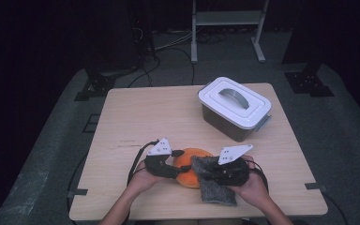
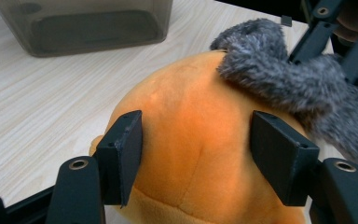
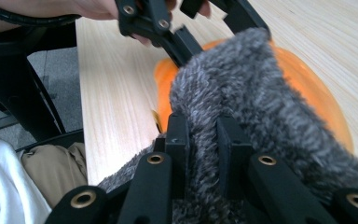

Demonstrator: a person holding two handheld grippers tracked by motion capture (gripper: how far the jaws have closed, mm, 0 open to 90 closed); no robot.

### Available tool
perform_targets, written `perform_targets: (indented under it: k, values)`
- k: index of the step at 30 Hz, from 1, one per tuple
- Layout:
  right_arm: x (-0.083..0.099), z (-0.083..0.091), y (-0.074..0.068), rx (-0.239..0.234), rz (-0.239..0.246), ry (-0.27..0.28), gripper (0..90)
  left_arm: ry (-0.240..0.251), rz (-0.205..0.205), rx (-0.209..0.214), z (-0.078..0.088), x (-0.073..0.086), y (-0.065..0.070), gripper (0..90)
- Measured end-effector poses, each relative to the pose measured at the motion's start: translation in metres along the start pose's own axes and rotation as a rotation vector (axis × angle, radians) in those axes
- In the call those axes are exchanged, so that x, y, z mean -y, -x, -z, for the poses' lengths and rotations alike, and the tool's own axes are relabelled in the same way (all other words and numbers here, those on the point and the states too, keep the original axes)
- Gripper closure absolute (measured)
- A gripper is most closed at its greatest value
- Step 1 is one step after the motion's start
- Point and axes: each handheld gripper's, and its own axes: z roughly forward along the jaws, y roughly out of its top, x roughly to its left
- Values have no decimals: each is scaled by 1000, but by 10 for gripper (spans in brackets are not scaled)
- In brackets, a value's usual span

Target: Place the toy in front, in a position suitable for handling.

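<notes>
The orange plush toy (image 1: 191, 169) lies near the front edge of the counter (image 1: 136, 117), about midway along it, with a grey fuzzy cloth (image 1: 215, 185) draped over the side towards the counter's right edge; the step in hand looks like wrapping or covering the toy with that cloth. To do it well, the left gripper (image 2: 196, 154) should keep the toy steady without squashing it; its jaws stand part-way closed against the toy's rounded flanks, one pad on each side, pinching the soft body. The right gripper (image 3: 203, 149) has its jaws pressed together on a fold of the cloth; it should draw the cloth across the crown in one smooth pull, low over the plush, so the pile does not snag on the other gripper's jaws, which the cloth's edge already nears; loosening too soon would likely let the cloth slide back.

The toy is bright orange, smooth short pile, domed, with a faint seam down its middle and a paler band at its base; the cloth is mottled grey, long-fibred and floppy, part of it trailing towards the front edge.

Well apart, towards the far right corner, stands a dark translucent storage box (image 1: 234, 110) with a white handled lid (image 1: 233, 100), shut.
</notes>
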Motion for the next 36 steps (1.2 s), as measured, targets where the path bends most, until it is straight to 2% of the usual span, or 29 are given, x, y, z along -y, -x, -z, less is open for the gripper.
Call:
perform_targets:
  k: [3, 5, 8, 11, 12, 15, 17, 18, 20, 22, 23, 24, 25, 27, 28, 29, 30, 33, 34, 36]
  values:
    - [11, 11, 6, 40, -20, -14, 761, 2, 6, 7, 0, 1, -1, 355]
    - [17, 18, 10, 59, -46, -12, 761, 1, -6, 9, 0, 0, -1, 354]
    - [14, 28, 14, 60, -83, 54, 761, -1, -19, 15, -1, -1, 0, 353]
    - [7, 28, 13, 54, -76, 81, 761, -4, -46, 20, -3, -2, 4, 354]
    - [5, 22, 13, 43, -63, 63, 758, -6, -59, 20, -2, -1, 5, 354]
    - [11, 12, 15, 27, -55, 7, 756, -6, -61, 29, -1, 2, 4, 355]
    - [13, 12, 16, 23, -61, -2, 756, -4, -61, 28, 0, 2, 5, 356]
    - [17, 18, 19, 49, -66, -21, 756, -9, -65, 30, 1, 3, 5, 356]
    - [19, 22, 21, 62, -79, -22, 756, -9, -76, 42, 2, 4, 5, 355]
    - [19, 31, 26, 68, -114, 35, 756, -13, -102, 66, 2, 4, 5, 360]
    - [19, 31, 26, 68, -114, 35, 756, -13, -102, 66, 2, 4, 5, 360]
    - [13, 33, 29, 56, -121, 77, 755, -17, -106, 70, 2, 3, 6, 360]
    - [10, 31, 30, 49, -123, 81, 755, -17, -106, 70, 2, 3, 6, 359]
    - [10, 28, 31, 46, -123, 73, 754, -20, -107, 78, 3, 2, 7, 346]
    - [13, 20, 32, 34, -120, 35, 753, -7, -101, 85, 8, -3, 6, 316]
    - [13, 20, 32, 34, -120, 35, 753, -7, -101, 85, 8, -3, 6, 305]
    - [15, 16, 29, 10, -106, 8, 753, 25, -94, 82, 12, -7, 5, 306]
    - [16, 19, 26, -2, -96, -6, 753, 25, -91, 87, 9, -8, 5, 314]
    - [15, 21, 24, -14, -105, 5, 754, -7, -104, 83, 3, -5, 8, 329]
    - [10, 22, 22, -21, -97, 34, 755, -12, -105, 100, 0, -3, 11, 338]
